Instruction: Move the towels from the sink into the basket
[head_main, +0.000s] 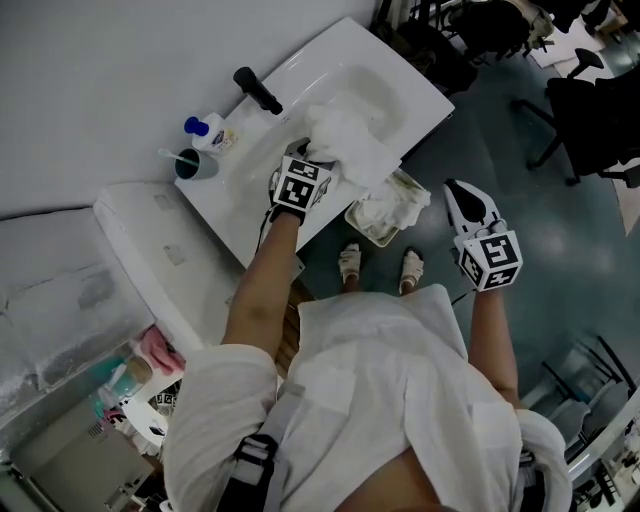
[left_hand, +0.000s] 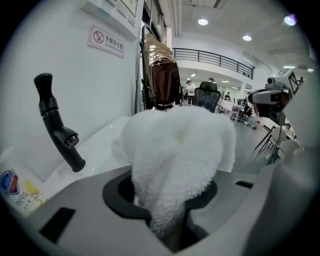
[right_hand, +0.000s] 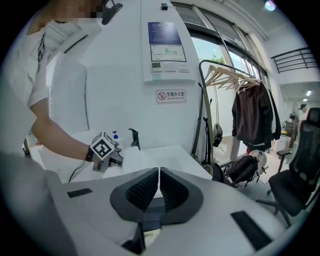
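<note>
Operator, two handheld grippers
White short-sleeved shirt (head_main: 380, 370), pale sandals (head_main: 350, 265). Left gripper (left_hand: 170, 220) and right gripper (right_hand: 159, 172): grey-white shells, black ribbed pads (right_hand: 142, 190), black-and-white marker cubes (head_main: 489, 262) behind the jaws, thin black cable (right_hand: 76, 169).

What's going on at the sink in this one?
A person with a gripper in each hand is moving towels. The left gripper is shut on a fluffy white towel and holds it over the front edge of the white sink. The pale rectangular basket on the floor beside the sink already holds other white towels. The right gripper is shut and empty, out over the floor.
</note>
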